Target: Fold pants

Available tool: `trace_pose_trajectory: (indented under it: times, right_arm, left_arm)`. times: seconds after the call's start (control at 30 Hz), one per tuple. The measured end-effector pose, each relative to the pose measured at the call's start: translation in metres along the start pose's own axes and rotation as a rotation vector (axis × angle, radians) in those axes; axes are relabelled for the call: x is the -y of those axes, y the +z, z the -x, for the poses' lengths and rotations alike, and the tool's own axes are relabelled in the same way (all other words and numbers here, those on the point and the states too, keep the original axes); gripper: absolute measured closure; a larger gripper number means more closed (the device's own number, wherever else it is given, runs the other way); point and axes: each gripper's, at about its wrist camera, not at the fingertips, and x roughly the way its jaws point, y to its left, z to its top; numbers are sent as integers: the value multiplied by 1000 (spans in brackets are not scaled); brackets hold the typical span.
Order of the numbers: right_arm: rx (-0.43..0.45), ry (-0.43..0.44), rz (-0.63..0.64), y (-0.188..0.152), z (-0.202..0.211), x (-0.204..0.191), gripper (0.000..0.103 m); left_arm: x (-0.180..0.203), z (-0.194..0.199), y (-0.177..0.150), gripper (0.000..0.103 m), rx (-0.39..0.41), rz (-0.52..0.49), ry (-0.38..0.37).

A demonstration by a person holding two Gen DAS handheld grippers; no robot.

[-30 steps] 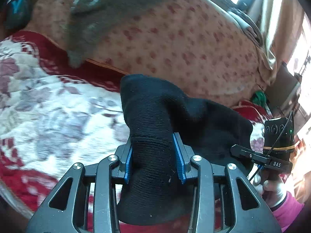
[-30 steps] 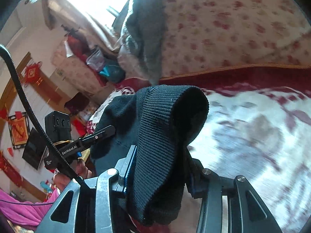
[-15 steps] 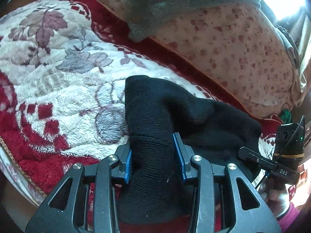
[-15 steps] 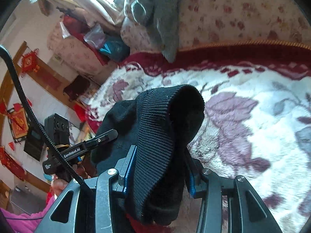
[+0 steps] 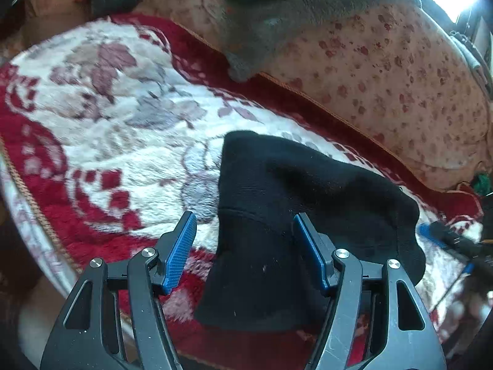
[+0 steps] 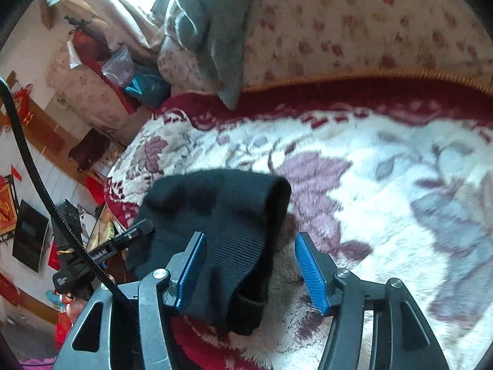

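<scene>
both the left gripper (image 5: 245, 251) and right gripper (image 6: 249, 269) have just been opening, pads off the black pants (image 5: 295, 215) still between them, to drop the folded bundle on the floral blanket (image 5: 123, 129).

Counted items on the bed, both wrist views.
One pair of black pants (image 5: 295, 215); two grippers, left (image 5: 246, 246) and right (image 6: 249, 268); one floral blanket (image 5: 123, 129); one grey garment (image 5: 277, 15); one spotted quilt (image 5: 400, 77).
</scene>
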Motion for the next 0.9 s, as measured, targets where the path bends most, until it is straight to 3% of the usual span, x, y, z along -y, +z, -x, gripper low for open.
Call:
trace_pose_trajectory:
  times: [0.17, 0.47, 0.9]
  right_arm:
    - [48, -29, 128, -1, 19, -33, 45]
    - [52, -67, 324, -23, 19, -77, 45]
    - [52, -64, 384, -46, 21, -92, 44]
  left_arm:
    - [11, 26, -7, 38, 72, 11, 51]
    - [31, 54, -22, 38, 138, -17, 132]
    - [45, 65, -35, 38, 136, -21, 150]
